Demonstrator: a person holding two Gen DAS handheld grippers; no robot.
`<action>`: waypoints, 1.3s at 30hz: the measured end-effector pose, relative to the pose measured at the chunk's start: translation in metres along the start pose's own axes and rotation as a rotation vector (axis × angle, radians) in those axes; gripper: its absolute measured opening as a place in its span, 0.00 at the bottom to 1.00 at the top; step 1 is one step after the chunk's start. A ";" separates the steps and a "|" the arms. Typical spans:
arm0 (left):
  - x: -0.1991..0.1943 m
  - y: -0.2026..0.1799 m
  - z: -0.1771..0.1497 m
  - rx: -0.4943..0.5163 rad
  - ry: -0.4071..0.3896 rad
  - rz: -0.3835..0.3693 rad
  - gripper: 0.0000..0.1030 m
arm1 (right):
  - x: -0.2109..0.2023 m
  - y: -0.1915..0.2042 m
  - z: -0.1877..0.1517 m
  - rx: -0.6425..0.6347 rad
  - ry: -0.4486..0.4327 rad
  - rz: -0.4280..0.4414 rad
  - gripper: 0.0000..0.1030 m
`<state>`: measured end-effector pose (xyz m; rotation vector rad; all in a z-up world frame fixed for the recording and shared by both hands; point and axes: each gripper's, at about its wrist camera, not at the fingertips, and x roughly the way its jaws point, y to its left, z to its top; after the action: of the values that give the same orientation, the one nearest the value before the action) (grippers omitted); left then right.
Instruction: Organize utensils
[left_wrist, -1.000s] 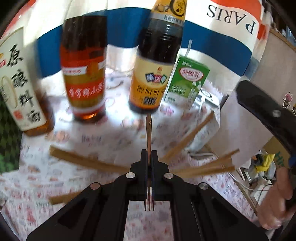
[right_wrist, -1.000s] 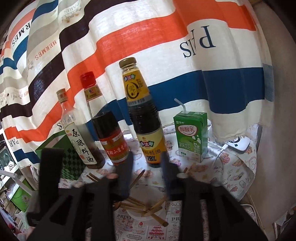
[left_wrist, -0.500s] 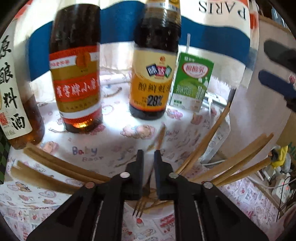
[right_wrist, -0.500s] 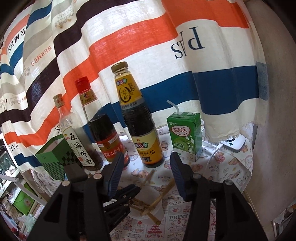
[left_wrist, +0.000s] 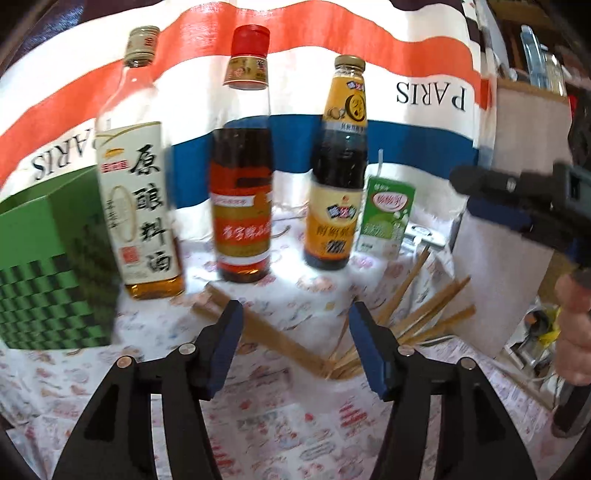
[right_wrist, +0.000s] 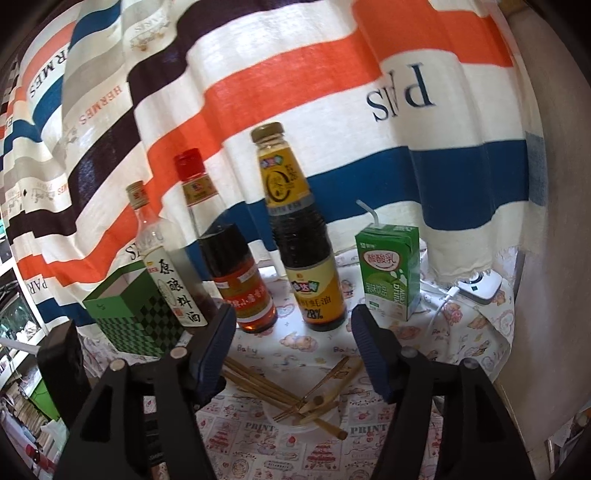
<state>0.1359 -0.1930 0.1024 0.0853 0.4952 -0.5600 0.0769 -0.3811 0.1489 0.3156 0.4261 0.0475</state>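
1. The left tool (left_wrist: 295, 332) hangs above the bench with its jaws spread wide and nothing between them; the right tool (right_wrist: 293, 338) is likewise released and empty, held higher and further back.
2. Just beyond the tools, the task's things lie together: wooden chopsticks (right_wrist: 258, 382) fanned across a shallow white dish (right_wrist: 325, 419), with a small gold fork (right_wrist: 317, 387) resting among them. In my judgement the dish serves as the collecting place, so the loose sticks are gathered there rather than scattered over the cloth.
3. Some chopsticks (left_wrist: 417, 317) jut out past the rim at differing angles, so the bundle is not yet tidy; more aligning seems likely.
4. The bench (left_wrist: 280, 435) is covered by a printed cloth with cartoon motifs and words.
5. Further back, in a row: a green checked box (right_wrist: 136, 314), a cooking-wine bottle (right_wrist: 170, 280), a red-capped bottle (right_wrist: 240, 284), a dark sauce bottle (right_wrist: 303, 258) and a green drink carton (right_wrist: 388, 273) with a straw. They stand clear of the dish, probably to leave working room.
6. Behind everything hangs a striped curtain (right_wrist: 295, 85) in orange, blue and white, with a white charger (right_wrist: 480, 286) at the bench's far right.
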 end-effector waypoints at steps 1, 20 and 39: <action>-0.003 -0.001 -0.003 0.002 0.000 0.012 0.56 | -0.002 0.002 0.000 -0.004 -0.003 0.003 0.61; -0.123 0.047 -0.076 -0.058 -0.189 0.268 0.98 | -0.037 0.059 -0.042 -0.096 -0.126 0.039 1.00; -0.131 0.063 -0.156 -0.115 -0.232 0.320 0.99 | -0.011 0.050 -0.182 -0.225 -0.074 -0.016 1.00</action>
<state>0.0069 -0.0428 0.0234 -0.0107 0.2783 -0.2232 -0.0070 -0.2816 0.0123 0.0914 0.3458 0.0669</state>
